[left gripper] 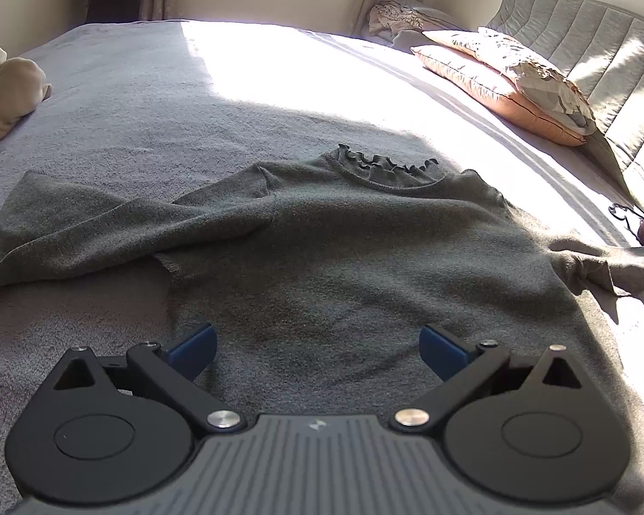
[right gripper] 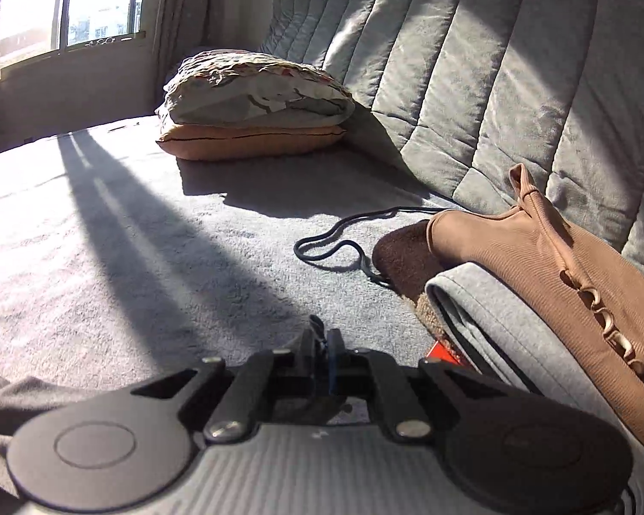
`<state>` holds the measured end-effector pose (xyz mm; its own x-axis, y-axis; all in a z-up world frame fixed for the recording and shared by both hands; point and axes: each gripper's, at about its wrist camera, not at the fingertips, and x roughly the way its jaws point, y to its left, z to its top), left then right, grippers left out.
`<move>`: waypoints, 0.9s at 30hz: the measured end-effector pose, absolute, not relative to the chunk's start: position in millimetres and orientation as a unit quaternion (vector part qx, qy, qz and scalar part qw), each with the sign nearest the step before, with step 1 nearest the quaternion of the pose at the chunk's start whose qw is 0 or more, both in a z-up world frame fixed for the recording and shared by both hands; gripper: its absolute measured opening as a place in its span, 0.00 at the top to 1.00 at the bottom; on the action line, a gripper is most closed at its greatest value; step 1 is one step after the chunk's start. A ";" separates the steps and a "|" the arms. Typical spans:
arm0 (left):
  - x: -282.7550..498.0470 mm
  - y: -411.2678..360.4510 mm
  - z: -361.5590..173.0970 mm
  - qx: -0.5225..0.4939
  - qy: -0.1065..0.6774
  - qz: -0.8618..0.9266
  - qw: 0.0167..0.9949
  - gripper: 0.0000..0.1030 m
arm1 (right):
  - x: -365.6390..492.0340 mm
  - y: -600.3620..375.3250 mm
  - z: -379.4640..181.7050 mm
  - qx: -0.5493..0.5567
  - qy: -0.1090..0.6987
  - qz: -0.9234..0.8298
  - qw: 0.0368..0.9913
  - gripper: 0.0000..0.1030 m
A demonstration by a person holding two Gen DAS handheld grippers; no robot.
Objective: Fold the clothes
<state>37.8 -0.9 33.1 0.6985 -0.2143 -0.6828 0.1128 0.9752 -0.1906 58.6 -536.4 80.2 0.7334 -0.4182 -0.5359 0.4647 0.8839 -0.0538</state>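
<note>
A dark grey sweater (left gripper: 343, 249) with a ruffled collar (left gripper: 386, 165) lies face up on the grey bed cover (left gripper: 107, 98). One sleeve (left gripper: 86, 223) lies flat out to the left. The other sleeve (left gripper: 614, 266) is bunched and stretched off the right edge of the left wrist view. My left gripper (left gripper: 317, 352) is open above the sweater's lower body, with its blue pads (left gripper: 193, 349) wide apart and nothing between them. My right gripper (right gripper: 326, 352) is shut, with a bit of dark fabric (right gripper: 316, 325) poking out past the fingertips. Grey cloth (right gripper: 8, 399) trails at its lower left.
Two stacked pillows (right gripper: 253, 103) lie against the padded grey headboard (right gripper: 472, 64). A brown ribbed top (right gripper: 558, 266) on a light grey garment (right gripper: 493, 322) sits at the right, with a black cord (right gripper: 335, 240) beside it. Folded beige clothes (left gripper: 8, 94) rest at the bed's left.
</note>
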 end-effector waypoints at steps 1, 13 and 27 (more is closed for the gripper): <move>37.9 -0.6 33.9 -0.070 0.378 -0.091 0.919 0.00 | 55.5 -536.5 85.6 0.050 0.262 -0.238 0.934 0.94; 26.6 -23.0 20.7 -0.042 0.386 -0.080 0.918 0.00 | 43.6 -575.2 53.1 0.193 0.376 -0.238 0.875 0.50; 13.7 -44.5 15.8 0.006 0.373 -0.058 0.926 0.00 | 36.5 -540.9 72.3 0.173 0.301 -0.219 0.912 0.93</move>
<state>13.7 -44.5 15.8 0.7143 -0.1040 -0.6920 0.1125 0.9931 -0.0332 36.5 -540.9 72.3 0.7235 -0.2948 -0.6242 0.5025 0.8449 0.1834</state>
